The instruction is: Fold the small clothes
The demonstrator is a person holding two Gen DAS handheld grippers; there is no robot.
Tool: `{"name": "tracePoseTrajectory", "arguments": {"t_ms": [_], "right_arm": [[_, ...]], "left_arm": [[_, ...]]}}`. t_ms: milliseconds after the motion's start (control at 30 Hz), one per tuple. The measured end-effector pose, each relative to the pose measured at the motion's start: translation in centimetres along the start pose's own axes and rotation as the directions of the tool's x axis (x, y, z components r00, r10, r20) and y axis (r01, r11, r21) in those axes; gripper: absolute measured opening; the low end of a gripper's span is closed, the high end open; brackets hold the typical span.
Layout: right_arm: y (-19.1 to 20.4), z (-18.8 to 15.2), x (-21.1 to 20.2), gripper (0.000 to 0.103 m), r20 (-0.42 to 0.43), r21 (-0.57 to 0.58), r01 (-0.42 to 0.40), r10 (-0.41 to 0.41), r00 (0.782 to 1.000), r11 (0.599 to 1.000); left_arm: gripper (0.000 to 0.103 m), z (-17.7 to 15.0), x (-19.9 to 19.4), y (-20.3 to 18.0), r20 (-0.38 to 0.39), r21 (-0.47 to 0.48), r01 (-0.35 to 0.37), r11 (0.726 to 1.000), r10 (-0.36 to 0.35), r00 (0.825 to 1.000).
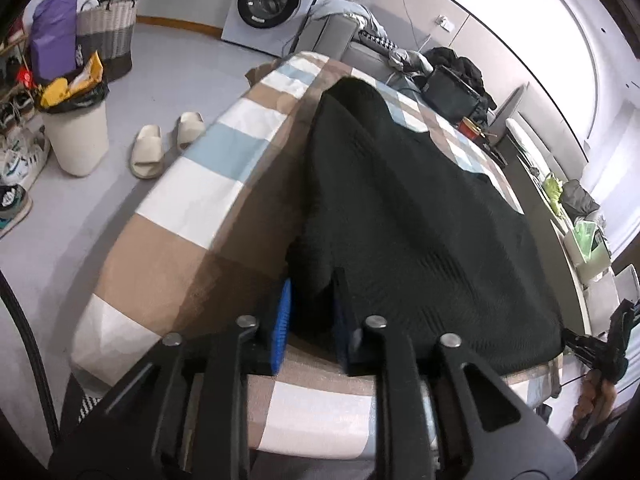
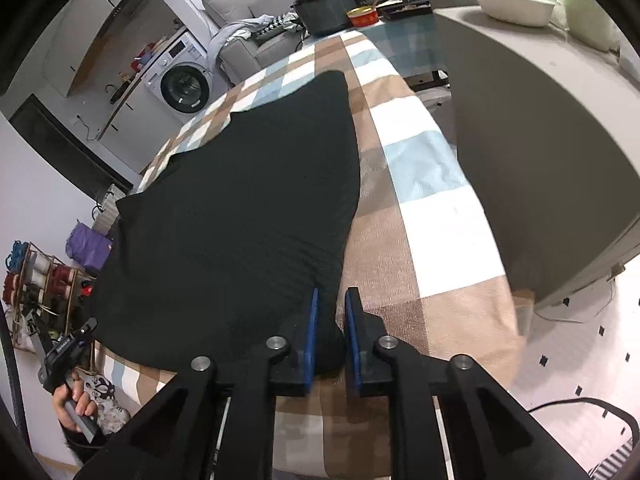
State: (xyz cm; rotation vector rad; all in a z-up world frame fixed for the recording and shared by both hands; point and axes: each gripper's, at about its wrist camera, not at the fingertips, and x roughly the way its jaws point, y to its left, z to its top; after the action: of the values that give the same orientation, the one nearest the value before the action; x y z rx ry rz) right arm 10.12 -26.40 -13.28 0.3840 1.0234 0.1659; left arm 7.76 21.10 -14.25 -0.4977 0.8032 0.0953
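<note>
A black knit garment [image 1: 420,216] lies spread over a table covered with a brown, white and blue checked cloth [image 1: 208,184]. My left gripper [image 1: 312,304] is shut on the garment's near left corner, the cloth bunched between its blue pads. In the right wrist view the same garment [image 2: 240,208] stretches away, and my right gripper [image 2: 331,320] is shut on its near right corner. Both corners sit at the table's near edge. The left gripper [image 2: 68,348] also shows at the far left of the right wrist view.
A white bin [image 1: 76,140] with yellow bags, slippers [image 1: 160,148] and shoes stand on the floor to the left. A washing machine [image 1: 276,0] is at the back. A grey cabinet [image 2: 540,160] stands close on the right. A black pot [image 2: 328,8] and a red bowl [image 2: 362,16] sit at the table's far end.
</note>
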Motion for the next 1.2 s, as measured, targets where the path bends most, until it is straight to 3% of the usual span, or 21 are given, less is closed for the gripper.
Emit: {"name": "tracePoseTrajectory", "arguments": {"t_ms": [100, 200, 267, 367, 400, 433, 500, 600, 767, 867, 1133, 1167, 1200], "right_arm": [[-0.1, 0.5, -0.3, 0.035, 0.017, 0.021, -0.03, 0.03, 0.999, 0.999], [0.3, 0.9, -0.3, 0.044, 0.044, 0.027, -0.074, 0.073, 0.996, 0.997], [0.7, 1.2, 0.3, 0.044, 0.048, 0.017, -0.065, 0.065, 0.997, 0.998], [1.8, 1.3, 1.1, 0.037, 0.06, -0.031, -0.007, 0.009, 0.998, 0.999], [2.1, 1.2, 1.2, 0.023, 0.057, -0.047, 0.027, -0.024, 0.998, 0.999], [2.2, 0.9, 1.4, 0.017, 0.047, -0.066, 0.07, -0.067, 0.997, 0.995], [2.2, 0.7, 1.5, 0.017, 0.028, -0.08, 0.118, -0.117, 0.993, 0.99], [2.1, 0.6, 0.2, 0.019, 0.062, -0.071, 0.106, -0.102, 0.993, 0.992], [3.4, 1.6, -3.5, 0.03, 0.124, -0.097, 0.128, -0.115, 0.986, 0.987], [5.6, 2.0, -7.4, 0.034, 0.211, -0.164, 0.121, -0.085, 0.974, 0.979], [11.0, 3.4, -17.6, 0.046, 0.405, -0.283, 0.117, 0.008, 0.914, 0.952], [11.7, 3.5, -18.3, 0.049, 0.415, -0.303, 0.111, 0.026, 0.909, 0.947], [12.5, 3.6, -19.1, 0.058, 0.428, -0.327, 0.108, 0.045, 0.903, 0.939]], "left_arm": [[0.046, 0.1, -0.2, 0.4, 0.033, -0.031, -0.005, 1.0, 0.006, 0.999], [0.047, 0.5, 0.2, 0.7, 0.059, -0.058, -0.028, 0.998, 0.032, 0.998], [0.047, 0.6, 0.5, 0.8, 0.073, -0.063, -0.047, 0.997, 0.052, 0.996], [0.028, 0.4, 1.4, 1.0, 0.05, -0.066, -0.04, 0.997, 0.043, 0.998], [0.028, 0.2, 1.6, 1.1, 0.042, -0.063, -0.039, 0.997, 0.042, 0.998], [0.028, 0.0, 1.6, 1.2, 0.042, -0.055, -0.047, 0.997, 0.049, 0.998], [0.028, -0.3, 1.4, 1.3, 0.045, -0.042, -0.046, 0.998, 0.048, 0.998], [0.031, 0.1, 1.3, 1.5, 0.037, -0.064, -0.05, 0.997, 0.052, 0.998], [0.036, 0.7, 0.4, 1.0, 0.047, -0.074, -0.034, 0.997, 0.038, 0.998], [0.036, 1.3, -0.9, 0.2, 0.082, -0.061, -0.021, 0.998, 0.026, 0.996], [0.039, 4.2, -5.8, -2.5, 0.165, -0.013, 0.061, 0.998, -0.058, 0.985], [0.04, 4.8, -6.6, -2.7, 0.182, -0.009, 0.067, 0.998, -0.065, 0.981], [0.042, 5.3, -7.3, -2.8, 0.195, -0.007, 0.071, 0.997, -0.068, 0.978]]}}
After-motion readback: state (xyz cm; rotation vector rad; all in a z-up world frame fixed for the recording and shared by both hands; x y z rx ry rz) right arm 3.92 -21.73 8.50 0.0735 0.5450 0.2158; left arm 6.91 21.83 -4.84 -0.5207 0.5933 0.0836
